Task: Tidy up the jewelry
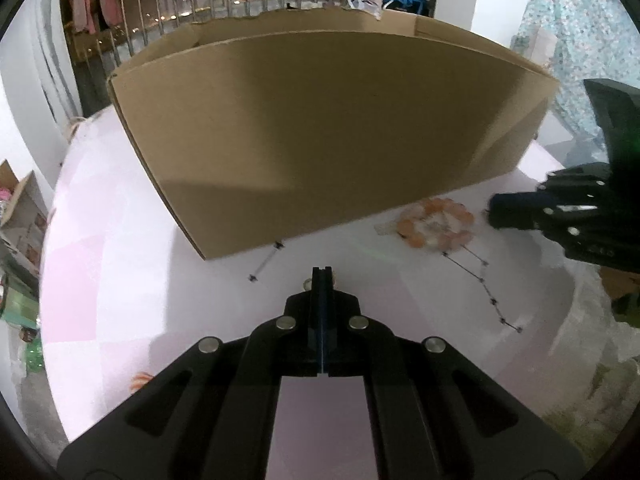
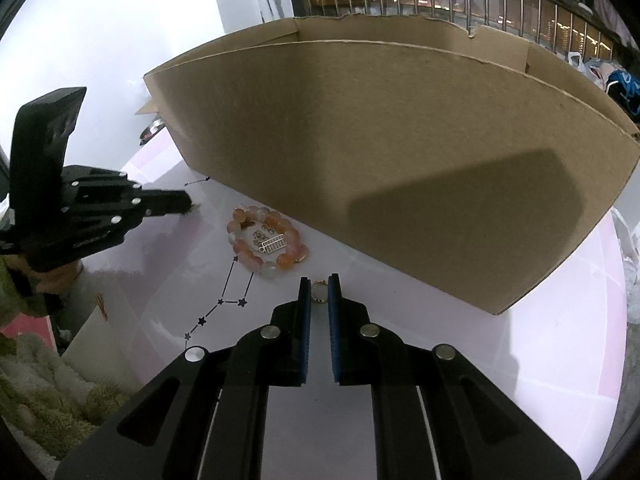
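Observation:
A large open cardboard box (image 1: pixel 328 128) stands on the round white table (image 1: pixel 120 280); it also shows in the right wrist view (image 2: pixel 400 152). An orange and white bead bracelet (image 2: pixel 266 242) with small metal charms lies before the box, also in the left wrist view (image 1: pixel 434 226). My right gripper (image 2: pixel 319 290) is slightly open, its fingers on either side of a small gold ring (image 2: pixel 319 292) on the table. My left gripper (image 1: pixel 322 274) is shut, with a small ring-like piece (image 1: pixel 308 284) at its tip; whether it grips it I cannot tell.
A printed star constellation (image 2: pixel 218 304) marks the tabletop. The other gripper (image 2: pixel 80 216) appears at the left in the right wrist view. A fuzzy green fabric (image 2: pixel 40 392) lies lower left. Railings and hanging clothes stand behind the box.

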Tool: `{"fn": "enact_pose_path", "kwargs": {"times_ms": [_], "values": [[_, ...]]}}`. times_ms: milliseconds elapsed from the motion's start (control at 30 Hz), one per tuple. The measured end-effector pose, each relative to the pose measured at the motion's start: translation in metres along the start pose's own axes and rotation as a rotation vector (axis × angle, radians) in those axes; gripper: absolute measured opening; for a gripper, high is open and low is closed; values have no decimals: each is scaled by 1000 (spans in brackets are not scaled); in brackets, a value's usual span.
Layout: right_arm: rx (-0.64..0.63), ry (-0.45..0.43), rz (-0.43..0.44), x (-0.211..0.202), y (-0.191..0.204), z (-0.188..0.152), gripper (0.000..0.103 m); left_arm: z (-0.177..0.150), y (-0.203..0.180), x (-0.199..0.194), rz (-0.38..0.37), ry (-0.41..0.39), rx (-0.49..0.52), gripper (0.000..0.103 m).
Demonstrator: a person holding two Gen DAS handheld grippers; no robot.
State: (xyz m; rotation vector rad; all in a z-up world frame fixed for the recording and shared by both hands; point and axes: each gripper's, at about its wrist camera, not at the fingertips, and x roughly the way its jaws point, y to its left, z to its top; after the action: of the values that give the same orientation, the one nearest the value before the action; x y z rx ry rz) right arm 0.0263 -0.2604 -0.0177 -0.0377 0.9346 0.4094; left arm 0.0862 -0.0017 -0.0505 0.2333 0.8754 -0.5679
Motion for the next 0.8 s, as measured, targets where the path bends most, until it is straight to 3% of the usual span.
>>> {"fn": "enact_pose_path", "kwargs": {"times_ms": [233, 400, 533, 800], "values": [[6, -4, 2, 0, 1, -1, 9, -8, 0, -9, -90, 36, -75, 0], [8, -5, 3, 0, 1, -1, 9, -10, 5, -23, -32, -15, -101, 0], [10, -5, 5, 0, 0, -1, 9, -14, 3, -20, 37, 24, -72, 0], [14, -9, 8, 1, 3, -1, 9, -17, -17, -21, 44, 51, -41, 0]]}}
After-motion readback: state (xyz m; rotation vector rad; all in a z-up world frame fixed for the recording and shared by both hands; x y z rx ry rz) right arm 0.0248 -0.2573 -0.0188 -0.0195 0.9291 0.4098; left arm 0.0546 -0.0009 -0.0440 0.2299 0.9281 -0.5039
